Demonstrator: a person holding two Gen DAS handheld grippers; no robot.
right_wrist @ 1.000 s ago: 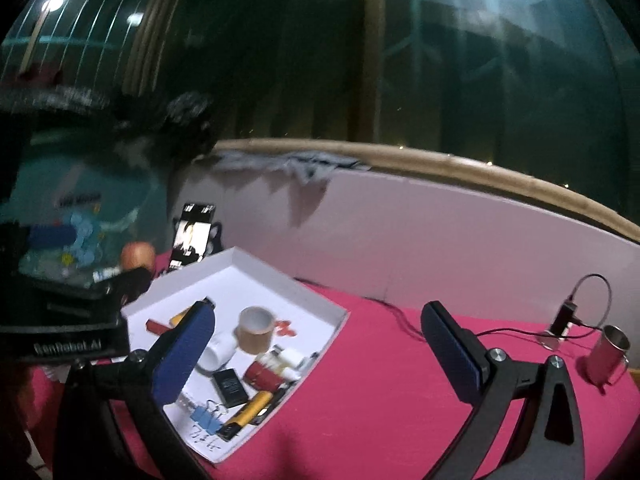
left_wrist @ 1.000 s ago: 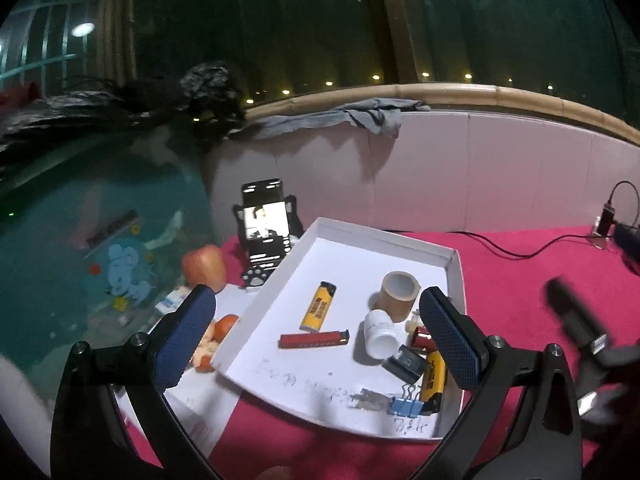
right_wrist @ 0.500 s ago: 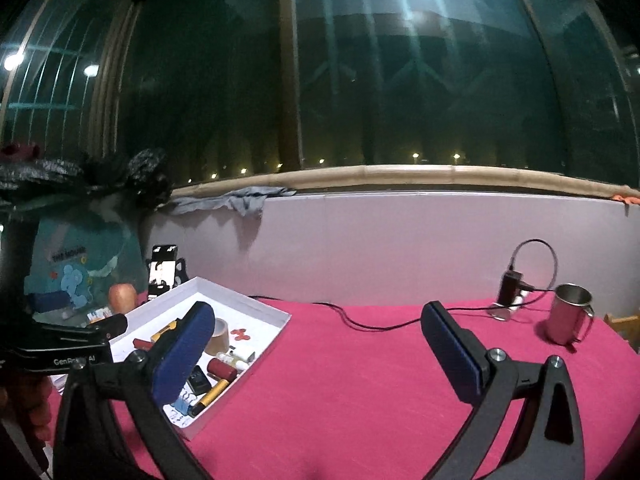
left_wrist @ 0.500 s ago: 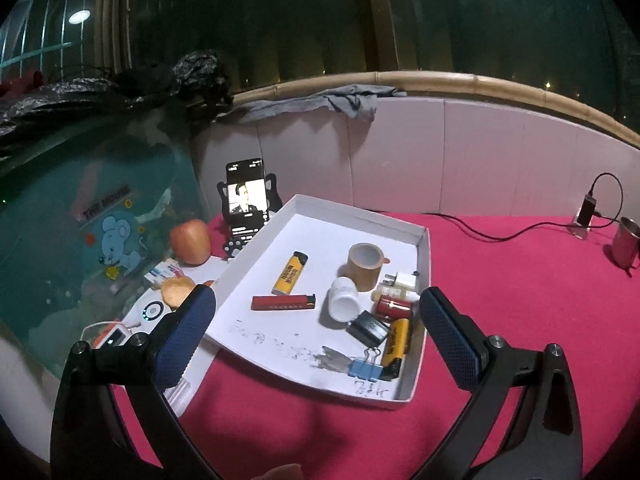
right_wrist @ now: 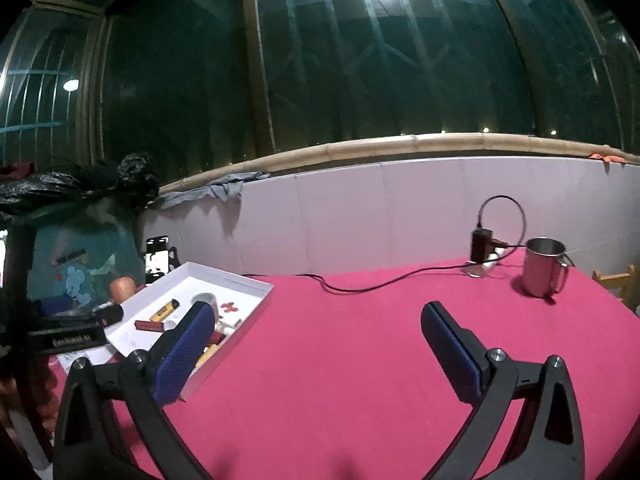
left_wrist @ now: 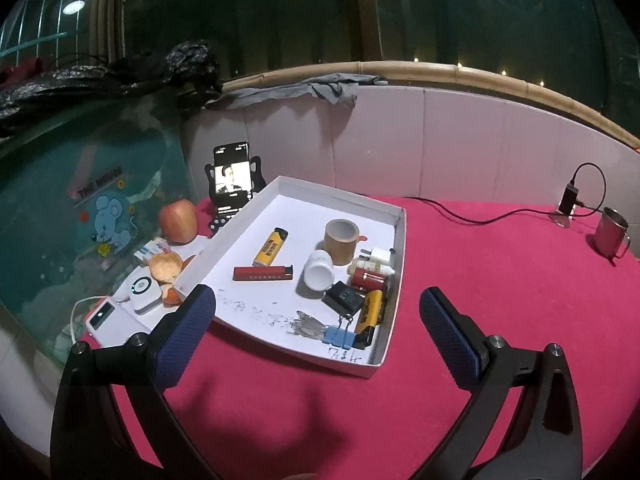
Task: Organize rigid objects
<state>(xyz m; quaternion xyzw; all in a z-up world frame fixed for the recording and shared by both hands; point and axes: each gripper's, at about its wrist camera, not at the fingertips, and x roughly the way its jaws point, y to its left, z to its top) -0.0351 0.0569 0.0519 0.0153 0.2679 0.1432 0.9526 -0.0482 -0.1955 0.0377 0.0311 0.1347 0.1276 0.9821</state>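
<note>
Left gripper (left_wrist: 318,300) and right gripper (right_wrist: 318,318) both gape wide, holding nothing.

Dark windows (right_wrist: 380,60) above white wall (right_wrist: 380,216)

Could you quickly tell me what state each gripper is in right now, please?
Left gripper: open, holding nothing, above the white tray.
Right gripper: open, holding nothing, over the red tablecloth.
</note>
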